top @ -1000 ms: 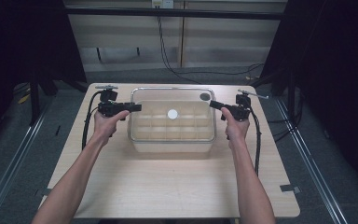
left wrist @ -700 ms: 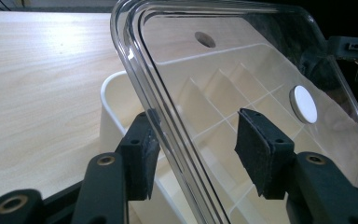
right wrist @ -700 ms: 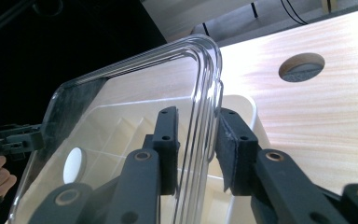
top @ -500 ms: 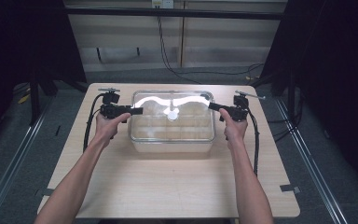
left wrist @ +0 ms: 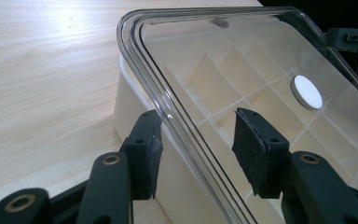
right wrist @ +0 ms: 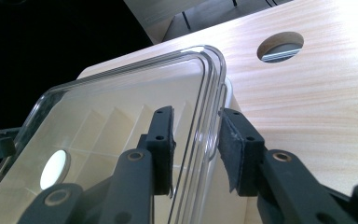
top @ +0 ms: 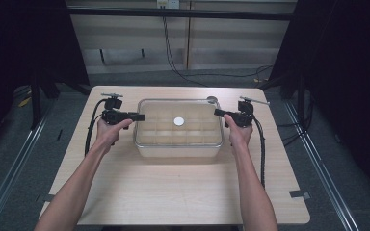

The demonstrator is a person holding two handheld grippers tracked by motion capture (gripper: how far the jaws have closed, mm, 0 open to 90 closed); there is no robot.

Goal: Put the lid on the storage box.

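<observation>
Pale wood worktop (top: 173, 192), box (top: 178, 144) mid-far w/ clear lid (top: 192, 130). Your left tongs (top: 139, 117) and right tongs (top: 218, 112) are both apart, each straddling a short lid edge; lid's long axis runs left-right btw them.

Lid (top: 178, 122) clear glossy plastic; box (left wrist: 137, 100) matt cream plastic; table (top: 173, 187) pale smooth wood.

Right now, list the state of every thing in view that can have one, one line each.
clear lid: on the box, its two side edges between the grippers' jaws.
compartment box: covered, standing on the table; its compartments look empty.
left gripper: open, jaws straddling the lid's rim.
right gripper: open, jaws straddling the opposite rim.
</observation>
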